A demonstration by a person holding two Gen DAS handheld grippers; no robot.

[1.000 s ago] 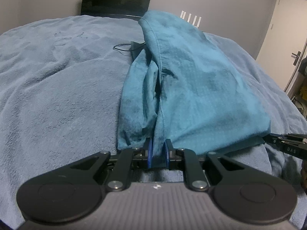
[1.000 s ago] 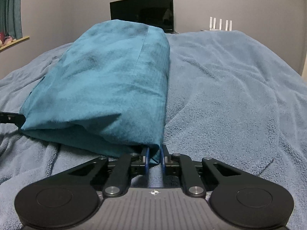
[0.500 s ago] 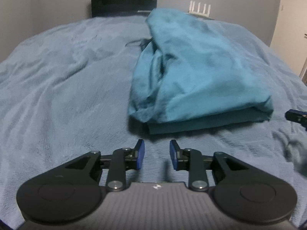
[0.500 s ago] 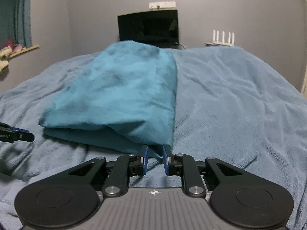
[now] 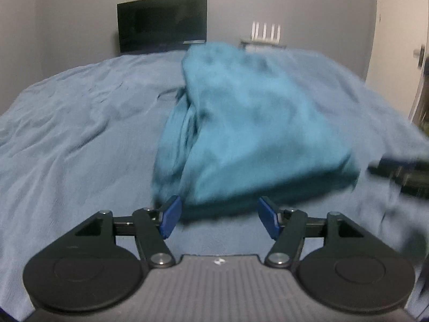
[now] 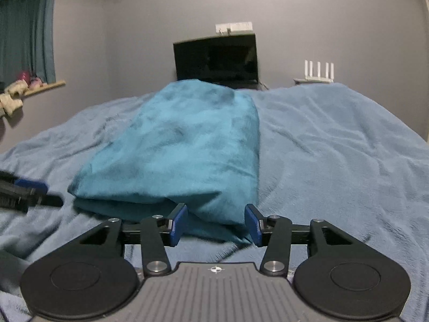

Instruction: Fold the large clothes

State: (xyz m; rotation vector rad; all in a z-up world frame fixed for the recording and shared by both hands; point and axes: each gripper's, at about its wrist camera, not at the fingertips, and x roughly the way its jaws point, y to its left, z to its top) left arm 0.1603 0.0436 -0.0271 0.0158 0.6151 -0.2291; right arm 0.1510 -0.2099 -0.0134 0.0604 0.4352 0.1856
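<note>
Blue-blanketed bed, grey walls, dark monitor beyond its far edge. Folded teal garment mid-bed. Left gripper and right gripper at its near edge, fingers spread, holding nothing.

Blue fleece-covered bed, folded teal garment flat on its middle.

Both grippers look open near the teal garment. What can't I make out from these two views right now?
- Garment: left wrist view is motion-blurred, so folds and seams smear.
- Garment's far end: hidden behind its own hump in the right wrist view.
- Right gripper: a blurred streak cut by the left view's edge.
- Left gripper: blurred, cut by the right view's edge.
- Bed edges: outside both views.
</note>
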